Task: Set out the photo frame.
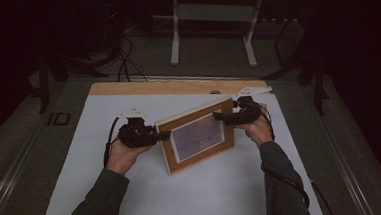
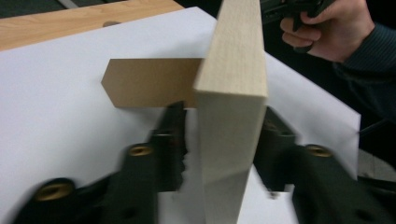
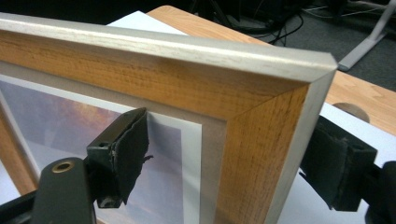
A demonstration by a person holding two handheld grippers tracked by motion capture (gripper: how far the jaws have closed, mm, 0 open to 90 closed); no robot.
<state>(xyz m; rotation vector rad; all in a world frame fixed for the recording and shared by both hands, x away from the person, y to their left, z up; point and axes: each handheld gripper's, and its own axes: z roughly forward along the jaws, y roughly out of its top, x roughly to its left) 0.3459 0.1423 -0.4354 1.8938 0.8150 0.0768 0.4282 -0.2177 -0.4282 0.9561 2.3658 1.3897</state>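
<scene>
A wooden picture frame (image 1: 200, 137) with a white mat and a dusky photo stands tilted on a white sheet (image 1: 208, 191). My left gripper (image 1: 166, 135) straddles the frame's left edge (image 2: 231, 93). One pad (image 2: 175, 135) stands a little off the wood and the other is against it, so the gripper (image 2: 224, 114) is open. A brown cardboard stand (image 2: 149, 81) sticks out behind the frame. My right gripper (image 1: 220, 116) is shut on the frame's upper right corner (image 3: 187, 93), with one pad (image 3: 130, 154) on the glass side and one behind; its jaws (image 3: 236, 128) straddle that corner.
The white sheet covers a wooden tabletop (image 1: 177, 86) whose far strip shows bare. Beyond it are white table legs (image 1: 213, 16) and cables (image 1: 125, 61) on the dark floor. The person's other hand (image 2: 331, 28) shows beyond the frame.
</scene>
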